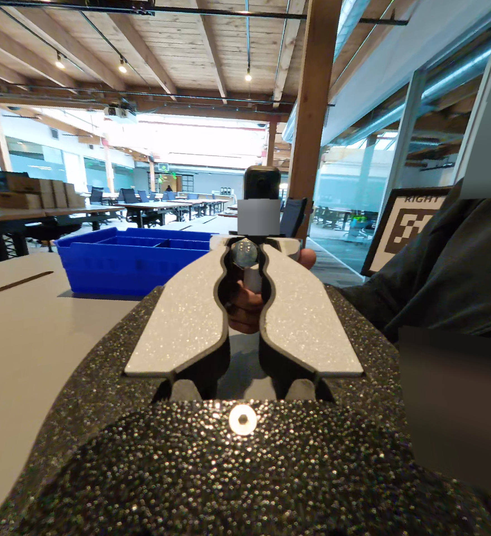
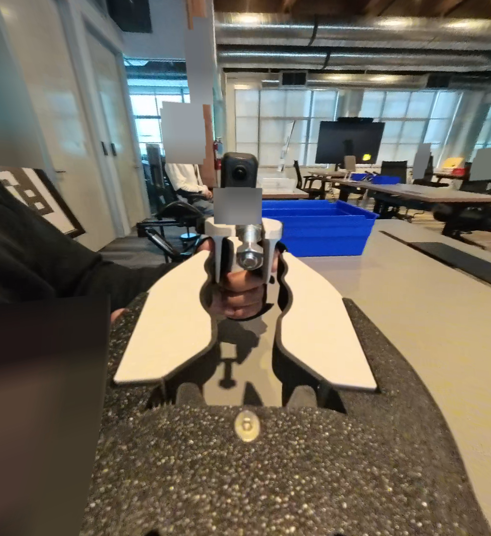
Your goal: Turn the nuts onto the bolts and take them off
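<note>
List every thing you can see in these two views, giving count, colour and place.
bolt: 1, silver, between the left tool's fingers
nut: 1, silver, on the bolt
bin: 1, blue, on the table behind the tools
table: 1, grey, beneath everything
marker board: 1, black and white, beside the sleeve
sleeve: 1, dark, at the side
left tool: 1, white fingers, shut on the bolt
right tool: 1, white fingers, open, facing it

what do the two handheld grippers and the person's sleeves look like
Each gripper, left and right, has two broad white fingers with wavy black inner edges on a speckled black body with one central screw. A black camera sits atop the opposite unit in each view. The sleeves are dark, and a framed black-and-white marker stands behind.
</note>
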A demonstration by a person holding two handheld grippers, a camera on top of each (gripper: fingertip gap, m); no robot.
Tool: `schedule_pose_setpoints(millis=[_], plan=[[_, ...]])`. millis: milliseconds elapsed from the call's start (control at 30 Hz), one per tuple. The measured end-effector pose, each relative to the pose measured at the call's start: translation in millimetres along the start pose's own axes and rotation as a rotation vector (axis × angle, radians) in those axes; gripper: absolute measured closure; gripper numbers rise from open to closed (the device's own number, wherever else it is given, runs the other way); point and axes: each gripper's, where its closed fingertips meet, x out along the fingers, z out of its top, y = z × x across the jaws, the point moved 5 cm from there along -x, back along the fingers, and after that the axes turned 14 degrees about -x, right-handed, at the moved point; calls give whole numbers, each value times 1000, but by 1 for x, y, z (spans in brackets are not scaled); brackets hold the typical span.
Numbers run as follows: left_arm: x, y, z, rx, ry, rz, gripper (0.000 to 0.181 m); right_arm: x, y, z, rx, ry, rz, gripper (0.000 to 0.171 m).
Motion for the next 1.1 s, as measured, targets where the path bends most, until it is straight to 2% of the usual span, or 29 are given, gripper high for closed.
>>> schedule_pose_setpoints(millis=[200, 433, 500, 567, 700, 767, 1000, 1100], plan=[[2, 1, 0, -28, -2, -18, 165, 3, 2, -8, -94, 106, -34, 158], [0, 8, -4, -206, -10, -92, 164, 3, 5, -8, -440, 220, -184, 161], [0, 7, -3, -205, -15, -102, 165, 3, 5, -10, -459, 239, -201, 171], [-1, 7, -1, -213, -30, -113, 164, 2, 4, -11, -477, 248, -206, 168], [-3, 8, 2, -209, -57, -108, 165, 5, 2, -16, -368, 245, -168, 131], [-3, 7, 1, -169, -43, -84, 165, 7, 1, -17, -271, 224, -137, 124], [3, 5, -3, -80, 20, -23, 165, -1, 0, -1, -155, 66, -103, 133], [3, 7, -5, -109, 27, -22, 164, -2, 2, -2, -226, 104, -118, 151]])
